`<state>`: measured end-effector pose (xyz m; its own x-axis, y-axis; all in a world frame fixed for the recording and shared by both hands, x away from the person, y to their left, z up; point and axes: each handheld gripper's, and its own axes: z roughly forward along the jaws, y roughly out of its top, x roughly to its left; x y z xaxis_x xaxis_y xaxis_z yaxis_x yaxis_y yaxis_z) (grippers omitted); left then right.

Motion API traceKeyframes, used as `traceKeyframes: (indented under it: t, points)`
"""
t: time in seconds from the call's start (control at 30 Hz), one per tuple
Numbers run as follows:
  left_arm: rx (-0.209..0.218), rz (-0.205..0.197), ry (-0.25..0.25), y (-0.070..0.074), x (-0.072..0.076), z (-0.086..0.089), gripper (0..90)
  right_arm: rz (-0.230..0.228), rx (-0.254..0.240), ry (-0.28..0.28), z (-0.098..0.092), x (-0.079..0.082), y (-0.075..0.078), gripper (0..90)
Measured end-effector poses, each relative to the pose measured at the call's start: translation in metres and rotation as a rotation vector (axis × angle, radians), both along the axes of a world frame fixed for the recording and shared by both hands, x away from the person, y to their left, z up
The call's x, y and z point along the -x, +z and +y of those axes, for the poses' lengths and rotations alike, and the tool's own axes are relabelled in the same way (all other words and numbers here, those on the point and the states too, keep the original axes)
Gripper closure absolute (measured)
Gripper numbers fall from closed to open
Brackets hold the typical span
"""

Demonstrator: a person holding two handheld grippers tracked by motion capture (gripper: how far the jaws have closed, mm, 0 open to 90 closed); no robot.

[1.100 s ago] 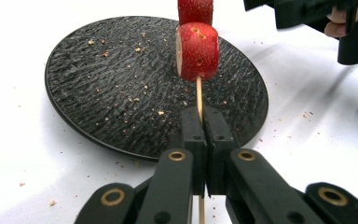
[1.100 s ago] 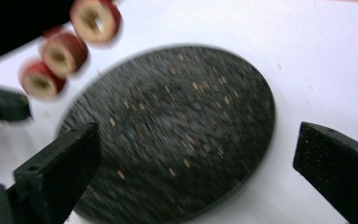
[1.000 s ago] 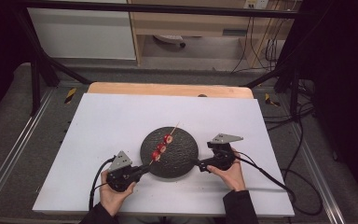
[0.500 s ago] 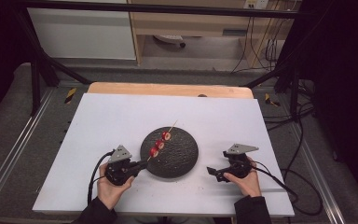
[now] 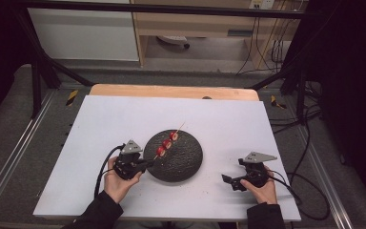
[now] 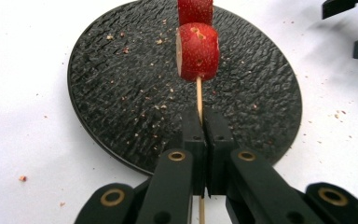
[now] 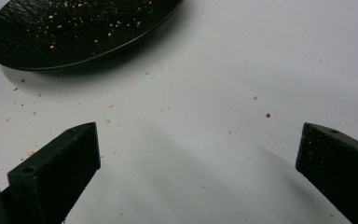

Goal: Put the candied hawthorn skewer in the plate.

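Left jaws: pressed together on the thin wooden skewer [image 6: 198, 95], pinching it low on its bare end, as the left gripper view shows.
Left gripper [image 5: 143, 163]: at the near-left edge of the plate, held in the person's left hand [image 5: 116, 183], pointing toward the plate's middle.
Skewer: slants from the jaws up over the plate, clear of its surface; its far tip points away from the person.
Fruit pieces [image 5: 166, 144]: 3 red slices threaded along the skewer above the plate; in the left gripper view the nearest slice [image 6: 197, 51] sits just beyond the jaws.
Right jaws: spread wide, nothing between them but bare table.
Right gripper [image 5: 232, 183]: near the table's front right, well apart from the plate, held in the right hand [image 5: 263, 190].
Plate [image 5: 186, 164]: round, dark, rough-textured, sprinkled with crumbs, lying flat between the 2 grippers.
Table [image 5: 100, 119]: white surface with scattered crumbs around the plate.
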<state>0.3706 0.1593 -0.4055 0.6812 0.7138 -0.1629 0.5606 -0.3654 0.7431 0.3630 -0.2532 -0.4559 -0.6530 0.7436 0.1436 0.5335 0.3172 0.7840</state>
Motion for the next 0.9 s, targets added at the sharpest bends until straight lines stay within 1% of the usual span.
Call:
traceKeyframes:
  t: [0.13,0.2,0.23,0.37,0.47,0.5,0.63,0.67,0.73,0.9]
  points:
    - [-0.027,0.015,-0.002,0.001,-0.007,-0.006,88.6,-0.003,0.002,-0.002,-0.002,0.001,-0.001,0.5]
    - [-0.042,0.024,-0.002,0.000,-0.010,-0.009,88.6,0.002,0.002,-0.006,-0.003,0.002,-0.001,0.5]
    - [-0.044,0.027,0.000,0.000,-0.012,-0.011,88.6,0.002,-0.001,-0.005,-0.003,0.002,-0.002,0.5]
    - [-0.078,0.040,0.004,-0.005,-0.017,-0.016,88.6,0.006,-0.001,-0.007,-0.004,0.003,-0.003,0.4]
    - [-0.102,0.055,0.004,-0.008,-0.019,-0.019,88.6,0.005,-0.003,-0.006,-0.004,0.003,-0.003,0.5]
    - [-0.104,0.059,0.006,-0.009,-0.020,-0.020,88.6,0.008,-0.007,-0.009,-0.004,0.003,-0.003,0.5]
    - [-0.133,0.067,0.017,-0.012,-0.021,-0.024,88.5,0.001,-0.014,-0.004,-0.005,0.003,-0.002,0.4]
    - [-0.150,0.066,0.018,-0.012,-0.022,-0.025,88.6,-0.001,-0.015,-0.003,-0.006,0.003,-0.002,0.4]
    - [-0.161,0.078,0.016,-0.015,-0.023,-0.027,88.6,0.002,-0.020,-0.004,-0.006,0.004,-0.002,0.5]
    - [-0.186,0.083,0.019,-0.019,-0.024,-0.033,88.5,0.004,-0.021,-0.007,-0.007,0.004,-0.002,0.5]
